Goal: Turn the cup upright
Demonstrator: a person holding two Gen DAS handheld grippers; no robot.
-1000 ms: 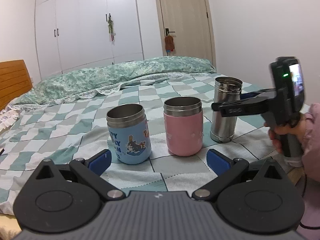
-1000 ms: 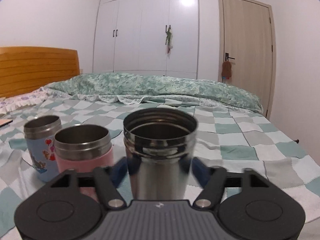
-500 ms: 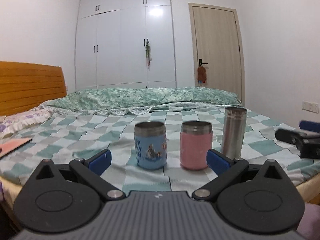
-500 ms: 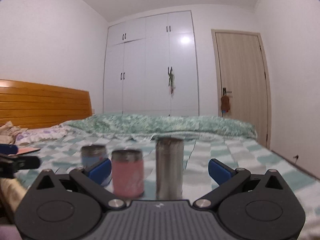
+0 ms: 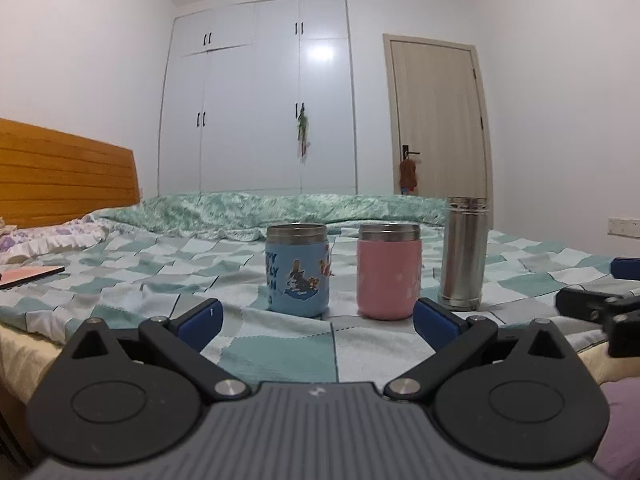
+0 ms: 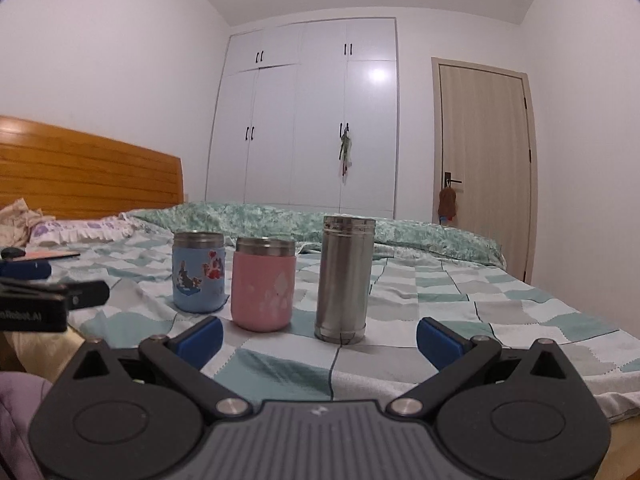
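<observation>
My right gripper (image 5: 600, 304) is cut off by the frame's edge. The blue cup (image 5: 297, 274) print is too blurred to read.

- A home bedroom: a bed spread with a green, white and grey checked quilt (image 5: 132, 276) against an orange slatted wooden headboard (image 5: 64, 176).
- A crumpled green floral duvet (image 6: 280, 216) lies across it.
- Behind stand a tall white built-in wardrobe with black handles (image 5: 260, 100) and a pale wooden door (image 6: 484, 152).
</observation>
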